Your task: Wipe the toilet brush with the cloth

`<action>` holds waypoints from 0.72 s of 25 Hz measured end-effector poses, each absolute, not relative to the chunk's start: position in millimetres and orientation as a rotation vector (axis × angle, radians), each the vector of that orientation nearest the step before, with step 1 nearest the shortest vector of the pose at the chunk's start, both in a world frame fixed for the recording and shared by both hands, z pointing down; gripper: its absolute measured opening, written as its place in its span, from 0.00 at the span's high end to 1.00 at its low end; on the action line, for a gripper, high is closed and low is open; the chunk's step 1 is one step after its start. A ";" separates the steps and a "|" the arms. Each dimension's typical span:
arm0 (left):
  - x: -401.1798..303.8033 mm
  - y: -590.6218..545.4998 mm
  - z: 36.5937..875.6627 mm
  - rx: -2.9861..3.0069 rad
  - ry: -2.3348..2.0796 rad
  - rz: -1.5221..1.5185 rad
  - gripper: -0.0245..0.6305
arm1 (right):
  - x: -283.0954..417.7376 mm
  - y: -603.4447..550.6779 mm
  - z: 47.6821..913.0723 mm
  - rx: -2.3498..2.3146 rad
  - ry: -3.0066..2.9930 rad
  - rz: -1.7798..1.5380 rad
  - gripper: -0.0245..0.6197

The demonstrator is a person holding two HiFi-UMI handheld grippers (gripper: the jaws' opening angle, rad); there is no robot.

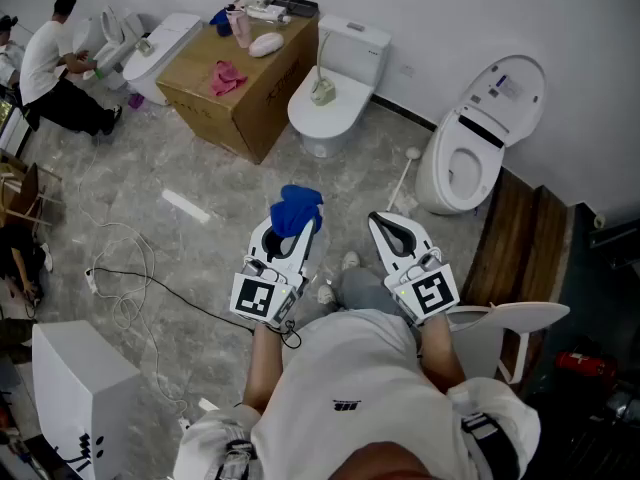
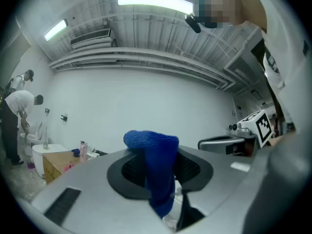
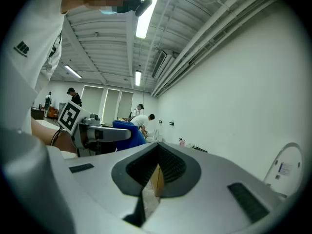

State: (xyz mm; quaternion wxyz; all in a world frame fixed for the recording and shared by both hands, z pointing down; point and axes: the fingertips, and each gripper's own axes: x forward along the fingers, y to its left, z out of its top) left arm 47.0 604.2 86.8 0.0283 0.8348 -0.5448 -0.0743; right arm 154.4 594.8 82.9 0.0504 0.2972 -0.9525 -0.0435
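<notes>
My left gripper (image 1: 292, 232) is shut on a blue cloth (image 1: 298, 208), which bunches over its tips. In the left gripper view the cloth (image 2: 157, 165) hangs pinched between the jaws. My right gripper (image 1: 386, 220) is held beside it, shut and empty; in its own view the right gripper (image 3: 157, 165) has its jaws closed together. Both are held level above the floor. A white long-handled brush (image 1: 403, 180) leans on the floor by the open toilet (image 1: 470, 158). Another brush in a holder (image 1: 322, 86) stands on the closed toilet (image 1: 330, 108) ahead.
A cardboard box (image 1: 240, 93) at the back left carries a pink rag (image 1: 226, 76) and bottles. Cables (image 1: 130, 278) trail over the marble floor at left. A person (image 1: 55, 68) crouches at far toilets. A white box (image 1: 75, 388) stands near left; wooden boards (image 1: 520, 238) lie at right.
</notes>
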 end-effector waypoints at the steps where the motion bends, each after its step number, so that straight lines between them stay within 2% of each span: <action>1: 47.6 604.9 85.9 2.579 -1.683 -0.230 0.77 | 155.3 594.9 83.5 0.912 -2.898 -0.129 0.97; 18: 33.8 557.1 103.1 2.571 -1.706 -0.179 0.77 | 150.9 530.7 108.6 0.994 -2.893 -0.113 0.97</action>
